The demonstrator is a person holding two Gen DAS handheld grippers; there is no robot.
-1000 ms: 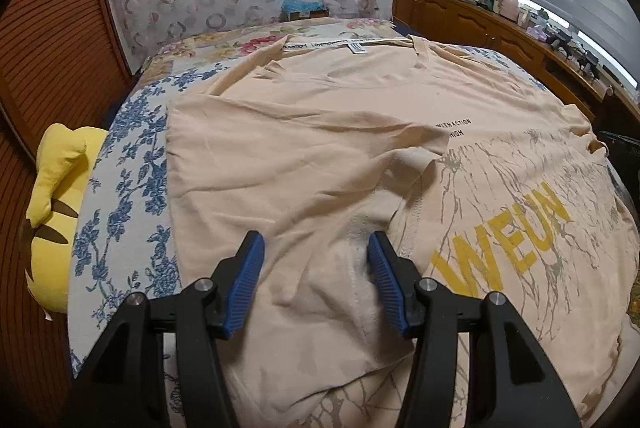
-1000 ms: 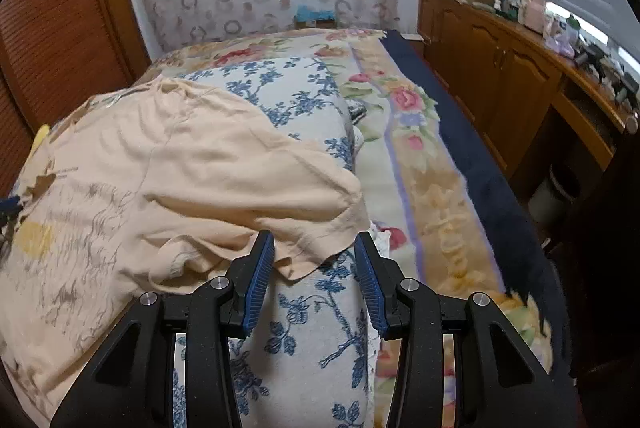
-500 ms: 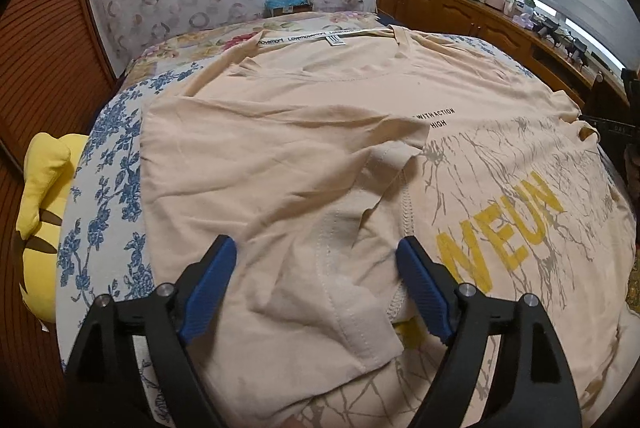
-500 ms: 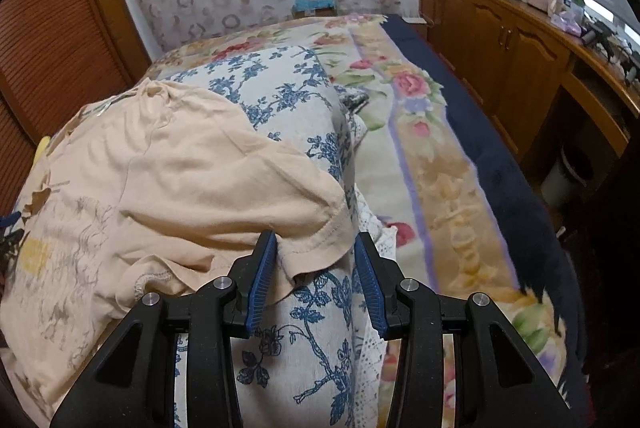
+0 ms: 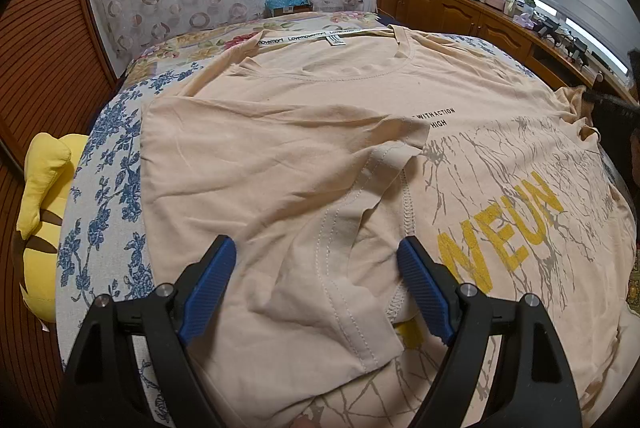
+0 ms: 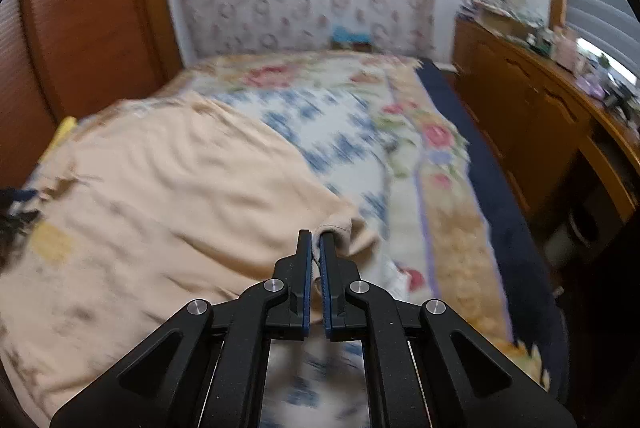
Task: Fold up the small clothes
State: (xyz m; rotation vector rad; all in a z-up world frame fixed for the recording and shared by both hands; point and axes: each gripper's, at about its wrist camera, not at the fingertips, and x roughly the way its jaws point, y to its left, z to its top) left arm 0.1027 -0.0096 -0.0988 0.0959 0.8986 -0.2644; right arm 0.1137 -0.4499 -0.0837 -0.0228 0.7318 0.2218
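A peach T-shirt (image 5: 320,116) with yellow letters lies spread on the bed, its left sleeve (image 5: 328,248) folded in over the chest. My left gripper (image 5: 318,268) hovers open just above that folded sleeve, blue pads wide apart and touching nothing. In the right wrist view, which is blurred, the same T-shirt (image 6: 168,180) covers the left of the bed. My right gripper (image 6: 315,240) is shut on the hem of the right sleeve (image 6: 348,232), and the cloth rises a little from the bed.
A floral bedspread (image 5: 96,196) covers the bed. A yellow plush toy (image 5: 40,212) lies at the left edge beside a wooden slatted wall (image 5: 36,60). Wooden cabinets (image 6: 532,116) with clutter line the right side. A dark blue strip (image 6: 492,196) borders the bed.
My left gripper opened wide and let go of the folded sleeve, which now lies flat. My right gripper closed on the right sleeve's hem and lifted it slightly.
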